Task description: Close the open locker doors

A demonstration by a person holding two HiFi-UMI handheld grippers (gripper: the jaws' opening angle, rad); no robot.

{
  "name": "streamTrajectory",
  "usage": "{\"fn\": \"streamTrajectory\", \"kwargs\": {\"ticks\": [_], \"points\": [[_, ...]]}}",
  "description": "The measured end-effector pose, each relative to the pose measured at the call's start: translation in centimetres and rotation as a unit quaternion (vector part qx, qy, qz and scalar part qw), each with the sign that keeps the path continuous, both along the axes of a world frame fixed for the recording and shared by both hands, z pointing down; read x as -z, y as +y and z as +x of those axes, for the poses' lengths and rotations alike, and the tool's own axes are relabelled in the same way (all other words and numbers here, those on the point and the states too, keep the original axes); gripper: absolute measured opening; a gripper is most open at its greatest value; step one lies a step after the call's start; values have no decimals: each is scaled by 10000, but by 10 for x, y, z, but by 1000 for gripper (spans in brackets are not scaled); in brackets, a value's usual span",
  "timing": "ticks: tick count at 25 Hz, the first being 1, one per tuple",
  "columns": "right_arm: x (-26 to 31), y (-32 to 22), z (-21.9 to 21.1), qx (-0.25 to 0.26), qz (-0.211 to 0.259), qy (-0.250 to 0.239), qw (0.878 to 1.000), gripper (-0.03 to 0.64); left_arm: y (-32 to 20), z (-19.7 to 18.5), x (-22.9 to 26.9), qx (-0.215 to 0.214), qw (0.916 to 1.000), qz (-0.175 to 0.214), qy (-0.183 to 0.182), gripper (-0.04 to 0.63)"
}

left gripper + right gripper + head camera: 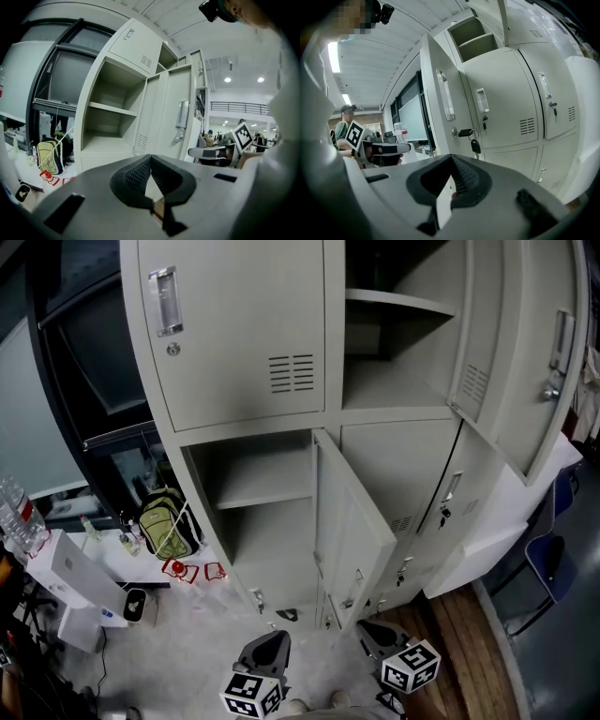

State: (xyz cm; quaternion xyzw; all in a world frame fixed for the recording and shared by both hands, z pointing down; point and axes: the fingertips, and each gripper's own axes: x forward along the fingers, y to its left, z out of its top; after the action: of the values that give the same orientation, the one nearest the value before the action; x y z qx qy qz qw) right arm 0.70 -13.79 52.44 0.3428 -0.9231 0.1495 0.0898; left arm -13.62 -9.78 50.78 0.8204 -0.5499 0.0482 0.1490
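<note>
Door (354, 538) ajar, ahead L tool (277, 637), R tool (368, 626).

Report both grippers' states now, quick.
Left gripper: closed, holding nothing.
Right gripper: closed, holding nothing.

floor: grey speckled (187, 638) | wood planks (461, 629) right side | dark glazed partition (84, 362) left | blue chair (553, 568) right edge | round ceiling lights (228, 79) lit
</note>
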Motion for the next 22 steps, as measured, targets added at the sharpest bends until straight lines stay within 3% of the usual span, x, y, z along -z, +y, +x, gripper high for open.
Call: {"fn": "streamTrajectory", "kwargs": {"ticks": [17,22], "points": [[0,13,-37,389,-94,-55,9992,26,5,-23,-7,45,9999,-100,-4,15],[-1,8,-34,197,-76,22,9998,26,5,-32,-11,31,9999,-135,2,15]]}}
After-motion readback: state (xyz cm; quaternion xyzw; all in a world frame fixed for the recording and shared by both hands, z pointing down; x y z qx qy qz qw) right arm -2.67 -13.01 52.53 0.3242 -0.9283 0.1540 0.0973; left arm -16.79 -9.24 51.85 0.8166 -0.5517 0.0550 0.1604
